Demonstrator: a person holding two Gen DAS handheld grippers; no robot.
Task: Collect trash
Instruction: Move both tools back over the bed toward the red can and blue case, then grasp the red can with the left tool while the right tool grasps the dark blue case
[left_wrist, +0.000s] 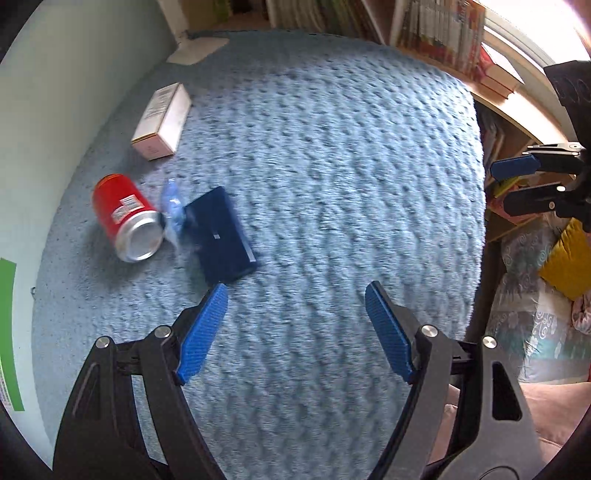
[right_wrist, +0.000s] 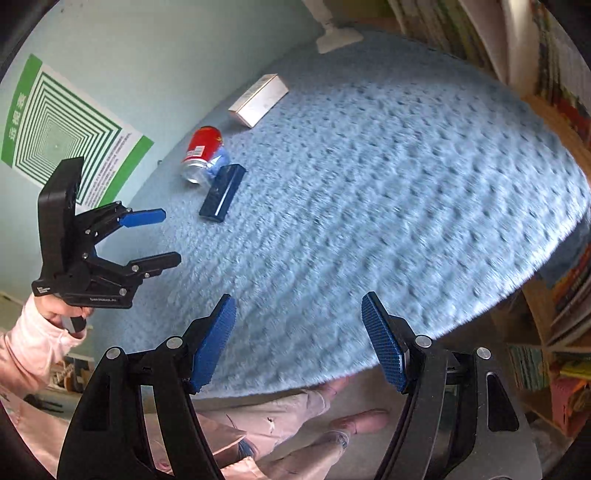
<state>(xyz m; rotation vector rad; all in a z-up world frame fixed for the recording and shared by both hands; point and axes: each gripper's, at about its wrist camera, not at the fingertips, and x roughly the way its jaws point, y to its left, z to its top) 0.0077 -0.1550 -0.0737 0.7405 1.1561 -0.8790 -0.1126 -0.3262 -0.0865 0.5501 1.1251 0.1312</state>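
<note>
Left wrist view looks down on a fluffy light-blue blanket (left_wrist: 332, 184) spread over a bed-like surface, and every piece of trash visible lies on it, uncollected. Going left to right: a red aluminium drink can (left_wrist: 125, 218) lies on its side near the pale wall; a crumpled clear-blue plastic wrapper (left_wrist: 171, 206) sits wedged against the can; a flat dark-navy rectangular box (left_wrist: 223, 236) touches the wrapper on its other side. Farther back, apart from that cluster, lies a long white-and-pink cardboard carton (left_wrist: 162, 122).

No bin or bag for the trash shows in either view, so where the pieces are meant to go cannot be told.

The left gripper (left_wrist: 295, 306) hangs above bare blanket just beside the navy box, its blue-padded jaws spread wide with nothing between them. From the right wrist view the same gripper appears at the left, held in a hand with a pink sleeve (right_wrist: 29, 347). The right gripper (right_wrist: 299, 317) hovers over the blanket's near edge, well apart from the trash, its jaws likewise apart and empty.

By my judgement the task is at its beginning as far as these views show: four items wait, none is gripped, and the can-wrapper-box cluster is the nearest target.
</note>
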